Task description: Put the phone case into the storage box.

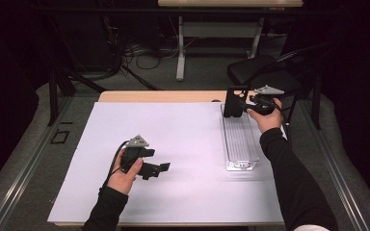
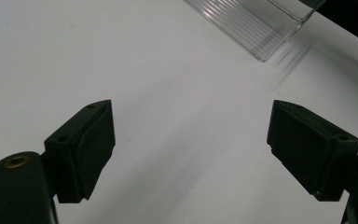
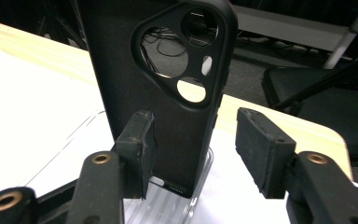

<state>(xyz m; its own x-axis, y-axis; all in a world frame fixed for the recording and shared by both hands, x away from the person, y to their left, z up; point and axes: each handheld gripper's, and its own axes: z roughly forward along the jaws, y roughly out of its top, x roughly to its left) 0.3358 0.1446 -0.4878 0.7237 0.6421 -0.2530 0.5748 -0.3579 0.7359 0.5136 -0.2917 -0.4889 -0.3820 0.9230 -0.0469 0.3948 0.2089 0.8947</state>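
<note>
1. Phone case point(image 3: 168, 88), black, stands upright in the clear tray point(image 1: 239, 144) at the table's far right edge.
2. Right gripper point(image 3: 193, 144) is half open around it, pads apart.
3. Left gripper point(image 2: 191, 149) rests wide open, empty, near the front edge.

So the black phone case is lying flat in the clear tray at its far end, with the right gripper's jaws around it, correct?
Not quite: the black phone case stands upright at the far end of the clear tray, not flat. The right gripper view shows it on end, camera cutout uppermost. The right gripper does have its jaws either side of it.
</note>
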